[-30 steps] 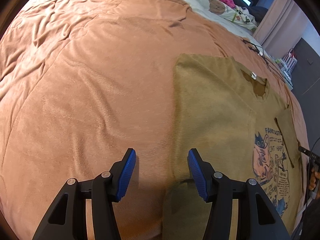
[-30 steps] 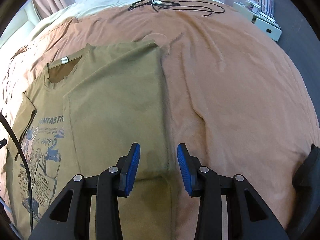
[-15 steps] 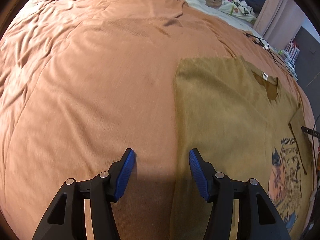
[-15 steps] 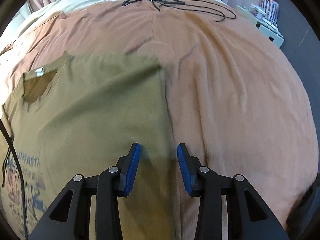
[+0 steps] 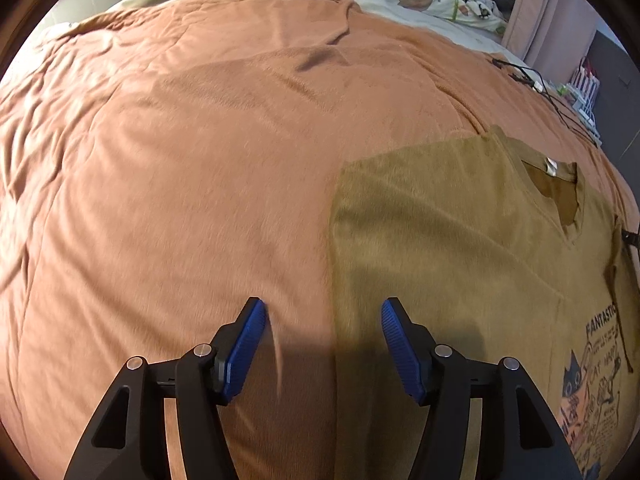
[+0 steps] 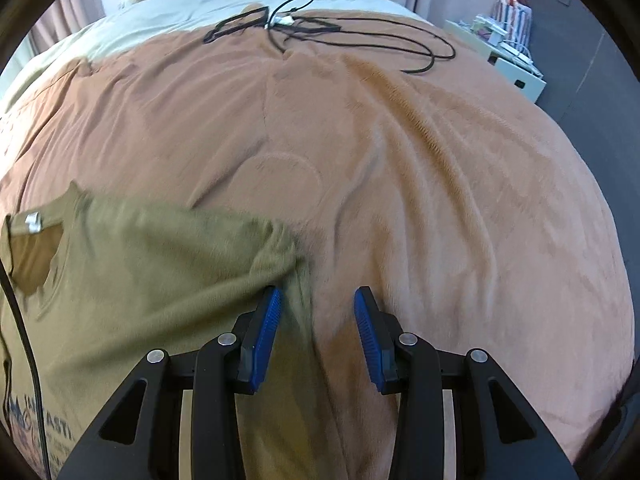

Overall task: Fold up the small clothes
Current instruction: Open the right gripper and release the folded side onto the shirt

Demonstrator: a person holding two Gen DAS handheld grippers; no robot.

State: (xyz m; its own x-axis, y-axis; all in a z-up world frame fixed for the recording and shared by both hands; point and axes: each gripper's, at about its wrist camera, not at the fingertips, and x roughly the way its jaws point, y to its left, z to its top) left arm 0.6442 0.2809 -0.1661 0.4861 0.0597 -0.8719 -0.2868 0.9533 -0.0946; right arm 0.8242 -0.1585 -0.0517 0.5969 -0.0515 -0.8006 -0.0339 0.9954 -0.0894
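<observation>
Side folds laid on olive T-shirt (image 5: 460,248); left claw (image 5: 323,344) opening, empty; right claw (image 6: 316,332) part-open, empty, straddling fold edge. Next, likely: pinch the 12 o'clock corners.

We hold our left gripper (image 5: 323,312) angled steeply downward, its blue-padded jaws opening with nothing pressed between them. Our right gripper (image 6: 317,300) also tilts downward, its blue pads (image 6: 267,332) standing partly apart and gripping nothing. Black finger arms frame the bottom of each view.
</observation>
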